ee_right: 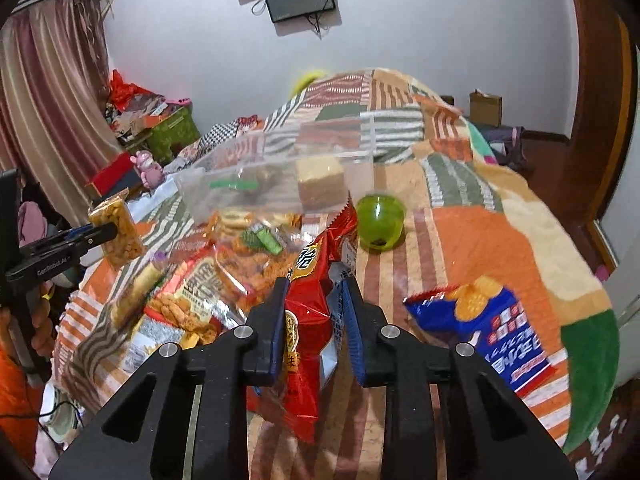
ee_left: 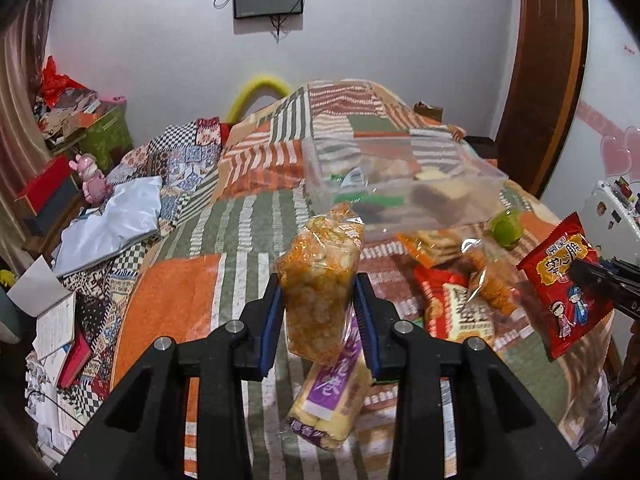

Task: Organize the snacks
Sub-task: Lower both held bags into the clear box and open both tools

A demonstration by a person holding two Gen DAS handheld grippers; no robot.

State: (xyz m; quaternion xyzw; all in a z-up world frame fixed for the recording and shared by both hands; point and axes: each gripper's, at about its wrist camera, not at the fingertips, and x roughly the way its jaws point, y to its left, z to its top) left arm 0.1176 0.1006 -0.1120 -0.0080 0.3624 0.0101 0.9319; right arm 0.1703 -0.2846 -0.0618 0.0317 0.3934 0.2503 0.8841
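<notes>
1. Left gripper (ee_left: pixel 320 300) is clamped on a clear packet of orange puffed snacks (ee_left: pixel 320 276); blue pads press both sides, and the packet is held off the bed.
2. In the right wrist view the same packet (ee_right: pixel 116 232) shows at far left, pinched in the left gripper (ee_right: pixel 114 230), above the bed's left edge.
3. Right gripper (ee_right: pixel 314 320) is clenched on a red snack bag (ee_right: pixel 308 320); the bag stands upright between the pads, its top edge near the green ball.
4. In the left wrist view the red snack bag (ee_left: pixel 564 284) hangs at far right, gripped by the right gripper (ee_left: pixel 576 270), clear of the bed.
5. Clear plastic bin (ee_left: pixel 400 184) sits on the patchwork quilt (ee_left: pixel 180 280) beyond both held snacks; a few items lie inside, among them a tan block (ee_right: pixel 320 180) and something green.
6. Green ball (ee_right: pixel 380 220) rests on the quilt just beside the bin's near right corner.
7. Loose snack pile (ee_left: pixel 452 280) lies on the quilt in front of the bin, between the two grippers: a red-and-cream bag and clear packs of orange pieces.
8. Purple-labelled pack of pale rolls (ee_left: pixel 332 404) lies on the quilt directly under the left gripper.
9. Blue chip bag (ee_right: pixel 492 332) lies on the quilt to the right of the right gripper, apart from the pile.
10. Pink toy (ee_left: pixel 94 180) stands at the bed's left side.
</notes>
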